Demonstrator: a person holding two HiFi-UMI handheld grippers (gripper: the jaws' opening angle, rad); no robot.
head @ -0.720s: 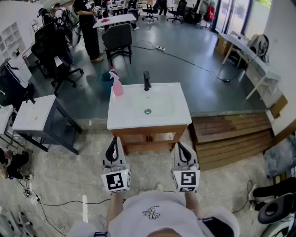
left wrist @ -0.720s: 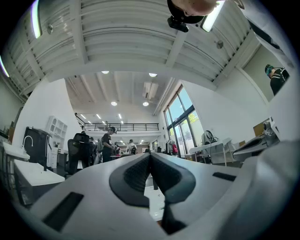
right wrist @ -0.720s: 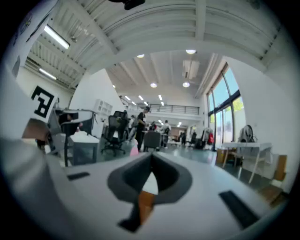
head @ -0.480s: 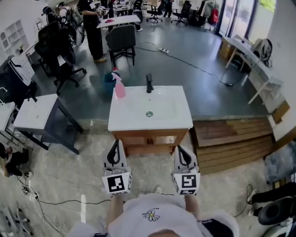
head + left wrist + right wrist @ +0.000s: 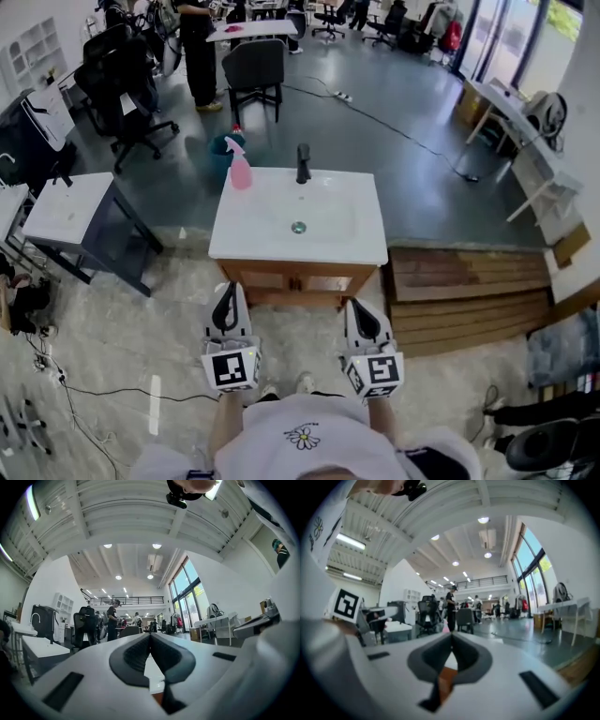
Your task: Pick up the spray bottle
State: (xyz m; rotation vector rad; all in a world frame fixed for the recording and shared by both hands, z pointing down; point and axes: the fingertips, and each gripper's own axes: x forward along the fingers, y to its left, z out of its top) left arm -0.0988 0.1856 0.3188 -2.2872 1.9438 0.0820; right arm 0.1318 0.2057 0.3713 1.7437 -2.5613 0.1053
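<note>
A pink spray bottle (image 5: 240, 170) stands upright on the back left corner of a white sink top (image 5: 244, 239), left of the black tap (image 5: 301, 162). Both grippers hang side by side in front of the wooden cabinet, well short of the bottle. My left gripper (image 5: 226, 292) is shut with nothing in it, and its dark pads meet in the left gripper view (image 5: 150, 637). My right gripper (image 5: 355, 307) is shut and empty too (image 5: 451, 637). In the right gripper view the bottle (image 5: 446, 628) shows as a small pink shape far ahead, just left of the jaw tips.
A low white table (image 5: 66, 208) stands at the left, and wooden steps (image 5: 469, 281) lie right of the sink. Behind the sink are a teal bin (image 5: 219, 148), a grey chair (image 5: 253, 70) and a standing person (image 5: 199, 47). Cables (image 5: 103, 389) trail over the floor at the lower left.
The sink has come slightly nearer and larger in the head view. Both grippers stay shut, side by side, in the same pose.
</note>
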